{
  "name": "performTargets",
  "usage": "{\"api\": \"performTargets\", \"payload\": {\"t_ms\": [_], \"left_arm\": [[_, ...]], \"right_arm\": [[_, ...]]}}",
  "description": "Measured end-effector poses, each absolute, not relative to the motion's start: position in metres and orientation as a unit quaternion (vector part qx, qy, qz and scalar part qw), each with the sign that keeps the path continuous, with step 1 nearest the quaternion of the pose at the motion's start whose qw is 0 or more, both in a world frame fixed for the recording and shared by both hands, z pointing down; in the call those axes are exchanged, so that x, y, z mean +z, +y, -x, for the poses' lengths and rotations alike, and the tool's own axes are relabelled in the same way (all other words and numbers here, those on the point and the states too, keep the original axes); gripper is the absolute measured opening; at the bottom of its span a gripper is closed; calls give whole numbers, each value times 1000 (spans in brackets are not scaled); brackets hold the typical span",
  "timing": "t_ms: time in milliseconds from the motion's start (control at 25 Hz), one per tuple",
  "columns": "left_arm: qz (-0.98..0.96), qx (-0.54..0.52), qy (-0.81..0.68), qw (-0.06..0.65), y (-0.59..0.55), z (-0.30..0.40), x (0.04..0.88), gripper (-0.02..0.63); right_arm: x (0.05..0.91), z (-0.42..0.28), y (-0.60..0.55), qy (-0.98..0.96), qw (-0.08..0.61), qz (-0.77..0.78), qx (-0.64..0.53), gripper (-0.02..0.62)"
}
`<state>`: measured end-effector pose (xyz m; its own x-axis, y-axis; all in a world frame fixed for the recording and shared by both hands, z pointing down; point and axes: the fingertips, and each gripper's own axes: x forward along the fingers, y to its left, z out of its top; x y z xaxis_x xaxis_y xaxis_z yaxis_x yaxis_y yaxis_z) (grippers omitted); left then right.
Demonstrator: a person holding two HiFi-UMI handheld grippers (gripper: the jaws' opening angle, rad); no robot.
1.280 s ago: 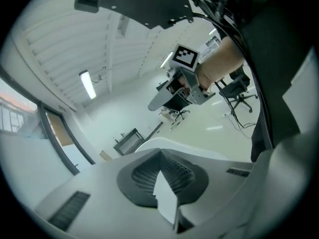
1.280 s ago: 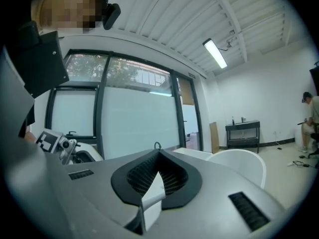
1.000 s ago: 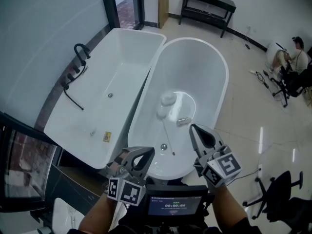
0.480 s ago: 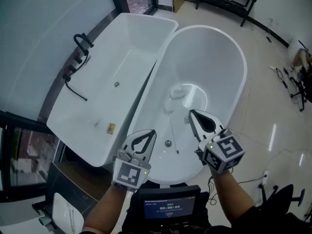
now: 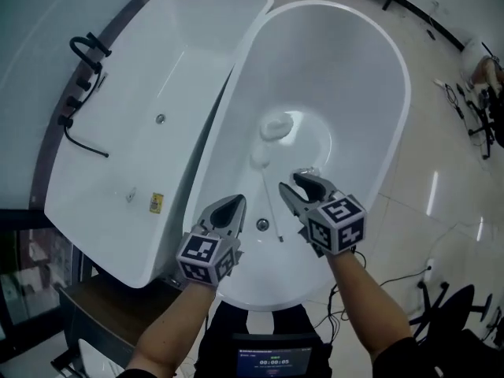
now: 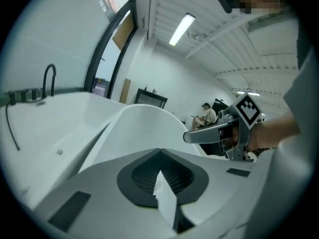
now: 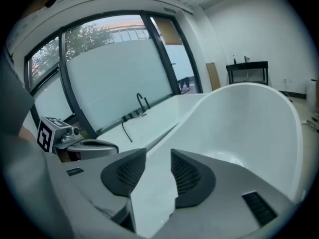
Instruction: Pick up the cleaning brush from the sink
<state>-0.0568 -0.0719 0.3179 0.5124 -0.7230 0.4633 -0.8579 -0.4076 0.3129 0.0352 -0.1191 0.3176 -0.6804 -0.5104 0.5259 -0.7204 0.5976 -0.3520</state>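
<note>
Well, yellow label (image 5: 157,203) (unreadable) left of cleaning brush (image 5: 261,161)

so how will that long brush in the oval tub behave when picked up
The brush looks thin-handled and long, so probably light but apt to tip toward its white head. On the glossy curved tub it may skid or roll if nudged.

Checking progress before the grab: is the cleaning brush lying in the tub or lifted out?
In the tub. The cleaning brush lies flat on the floor of the oval tub, its handle ending beside the drain.
</note>
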Motion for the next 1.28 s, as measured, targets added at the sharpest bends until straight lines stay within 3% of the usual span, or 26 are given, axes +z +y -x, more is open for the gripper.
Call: {"api": "performTargets", "payload": {"t_ms": [40,80,360,520,640,960,1280], "left_arm": [[-822,134,-477,282,-77,55,350,14],[-816,142,-475,298,-80,53,381,15],[-782,197,-444,390,-100,39,599,15],[-733,178,-440,487,-98,43,729,15],[-718,213,-434,500,-86,41,806,15],[-677,293,-437,515,-55,44,941,56],[-664,308,-448,514,-58,45,1007,95]], "right_arm": [[349,-33,-124,-869,199,-348,291,197],[381,-33,-129,-864,210,-345,302,204],[617,-43,-148,-827,291,-330,349,203],[761,-50,-129,-794,346,-320,385,204],[848,-59,-109,-764,377,-322,413,204],[986,-60,-77,-724,431,-331,426,204],[1069,-55,-49,-708,469,-312,426,202]]}}
